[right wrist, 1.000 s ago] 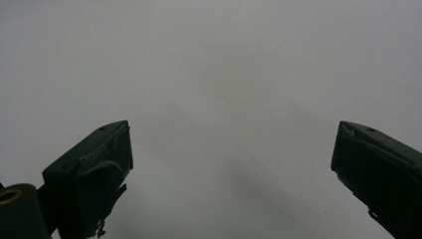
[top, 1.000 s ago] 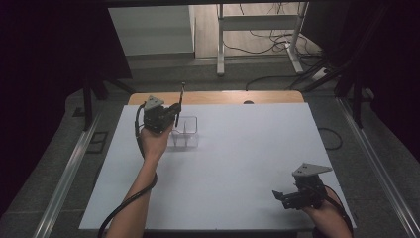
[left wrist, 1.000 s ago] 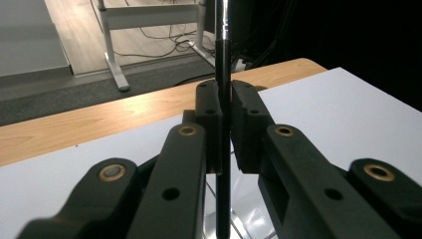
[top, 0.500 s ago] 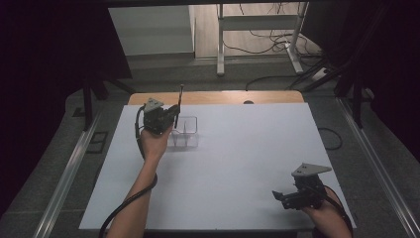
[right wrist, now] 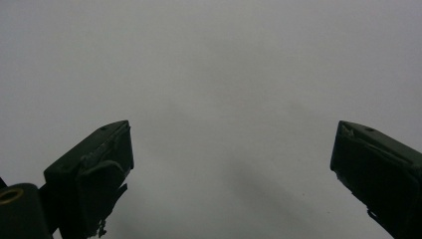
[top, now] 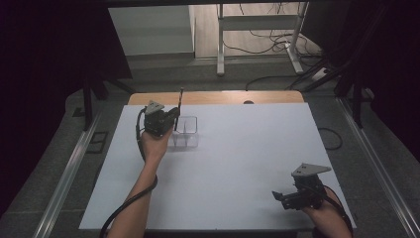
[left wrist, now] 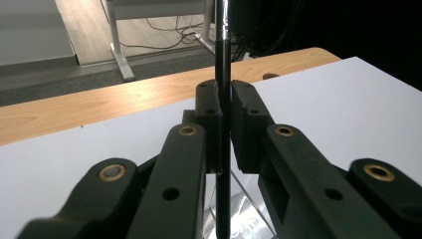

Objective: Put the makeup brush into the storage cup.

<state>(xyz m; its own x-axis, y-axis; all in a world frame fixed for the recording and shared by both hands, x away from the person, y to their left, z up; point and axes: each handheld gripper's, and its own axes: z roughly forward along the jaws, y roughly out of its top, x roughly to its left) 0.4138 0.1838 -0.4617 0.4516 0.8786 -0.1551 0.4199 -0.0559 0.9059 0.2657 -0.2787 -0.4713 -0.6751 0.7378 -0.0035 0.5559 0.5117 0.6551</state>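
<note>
Toward the left of the white table [top: 237, 163], near its far edge, the left gripper [top: 168, 118] is held up in the person's left hand [top: 153, 145], its jaws clenched on a thin black rod [top: 179, 106] that stands close to upright; the left gripper view shows the two black pads pressed against the rod [left wrist: 222, 74] from either side, with the rod running on above and below them. Just right of that gripper sits a small clear container [top: 184, 133], and the rod's lower end reaches down at its left side, though whether the tip is inside it or only in front cannot be told. The step in hand looks like standing the rod in the container, or lifting it out; the pictures alone do not settle which. If it is going in, the next move calls for keeping the rod vertical, lowering it until the tip rests on the bottom, then easing the jaws apart without tipping the light container. Far to the right, near the table's near edge, the right gripper [top: 288, 197] rests idle, its jaws spread wide over bare table.
</note>
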